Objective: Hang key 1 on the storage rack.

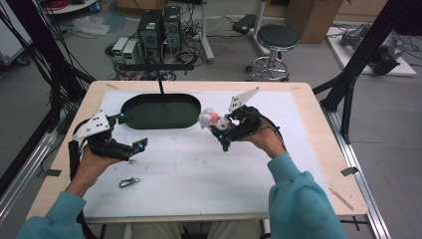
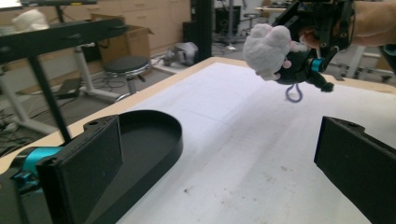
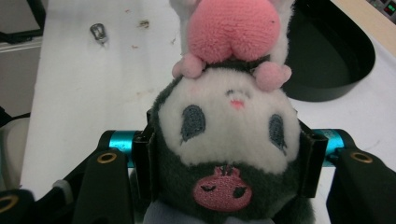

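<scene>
1 fuzzy plush toy squeezed in right claw, oval black tray

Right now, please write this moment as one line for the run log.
right gripper: shut on plush toy, lifted above table | left gripper: open, empty | black tray: empty | metal clip: on white mat

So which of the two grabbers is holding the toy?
The right gripper, the one nearer the stool. Its jaws squeeze the plush toy from both sides. The left gripper has its jaws wide apart and holds nothing, near the black tray.
</scene>
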A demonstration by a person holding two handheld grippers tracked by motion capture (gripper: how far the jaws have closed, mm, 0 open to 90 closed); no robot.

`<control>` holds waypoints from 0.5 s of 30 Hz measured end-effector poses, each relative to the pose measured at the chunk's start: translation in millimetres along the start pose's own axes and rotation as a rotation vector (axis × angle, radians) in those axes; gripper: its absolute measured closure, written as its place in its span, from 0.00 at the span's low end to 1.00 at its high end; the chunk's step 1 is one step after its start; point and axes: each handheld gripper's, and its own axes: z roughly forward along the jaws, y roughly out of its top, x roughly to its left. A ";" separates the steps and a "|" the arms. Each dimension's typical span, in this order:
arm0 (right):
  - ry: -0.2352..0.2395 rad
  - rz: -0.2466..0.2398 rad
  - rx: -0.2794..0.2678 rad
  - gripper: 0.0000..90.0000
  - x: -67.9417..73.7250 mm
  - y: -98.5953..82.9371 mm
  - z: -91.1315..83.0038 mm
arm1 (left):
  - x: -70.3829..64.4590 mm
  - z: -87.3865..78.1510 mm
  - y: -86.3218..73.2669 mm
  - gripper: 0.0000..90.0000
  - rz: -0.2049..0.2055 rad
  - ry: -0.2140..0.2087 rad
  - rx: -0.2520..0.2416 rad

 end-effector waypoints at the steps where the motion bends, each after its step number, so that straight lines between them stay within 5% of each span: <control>1: 0.005 -0.010 -0.005 0.46 1.7 1.2 0.1 | -0.4 2.4 2.8 0.02 0.009 -0.012 0.004; 15: 0.054 -0.101 -0.072 0.46 16.9 17.0 -3.8 | -0.3 38.3 36.3 0.02 0.055 -0.133 0.085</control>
